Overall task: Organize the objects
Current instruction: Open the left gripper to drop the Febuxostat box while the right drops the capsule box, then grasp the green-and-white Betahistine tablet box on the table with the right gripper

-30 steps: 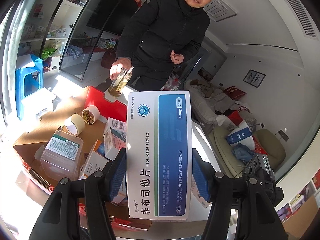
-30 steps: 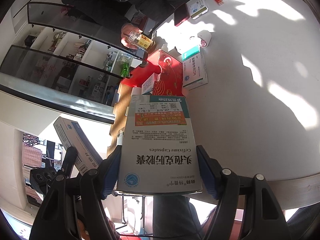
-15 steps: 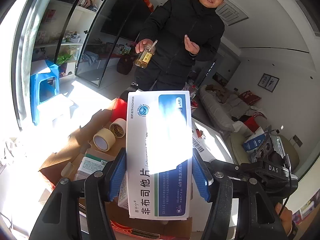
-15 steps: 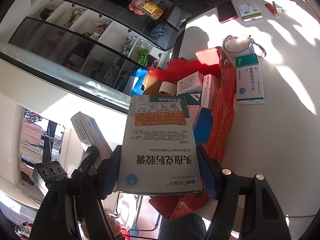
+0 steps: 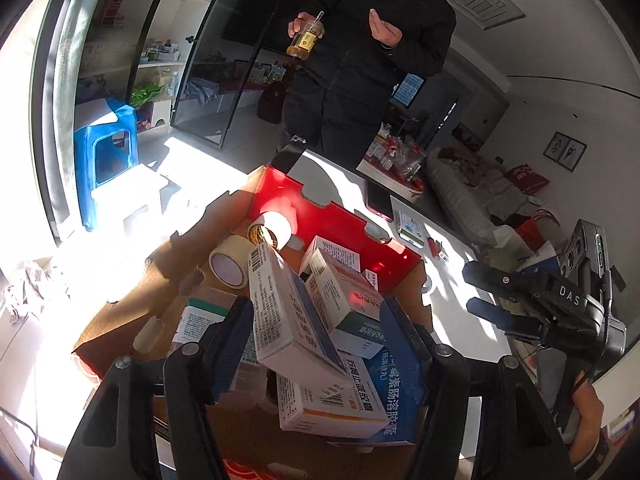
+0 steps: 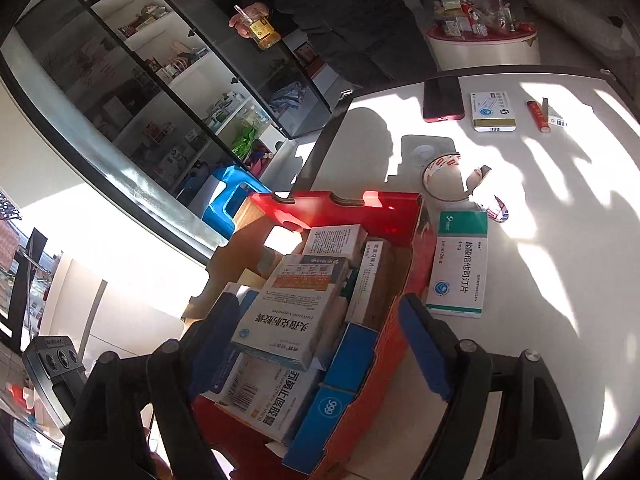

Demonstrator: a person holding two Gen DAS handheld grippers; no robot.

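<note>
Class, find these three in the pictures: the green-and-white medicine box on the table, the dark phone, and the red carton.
green-and-white medicine box (image 6: 458,266), right wrist view, its printed top face.
dark phone (image 6: 442,98), right wrist view, screen centre.
red carton (image 6: 348,210), right wrist view, far wall.

Red-walled cardboard box (image 6: 404,216) sits below both grippers, packed w/ medicine cartons. White tilted carton (image 5: 292,312) lies atop the pile betw. left gripper (image 5: 316,348) pads, apart from them. Two tape rolls (image 5: 228,266) beyond it, in box. Green-white carton (image 6: 460,264) on white table (image 6: 560,280), just right of box, ahead of right gripper (image 6: 320,352).
</note>
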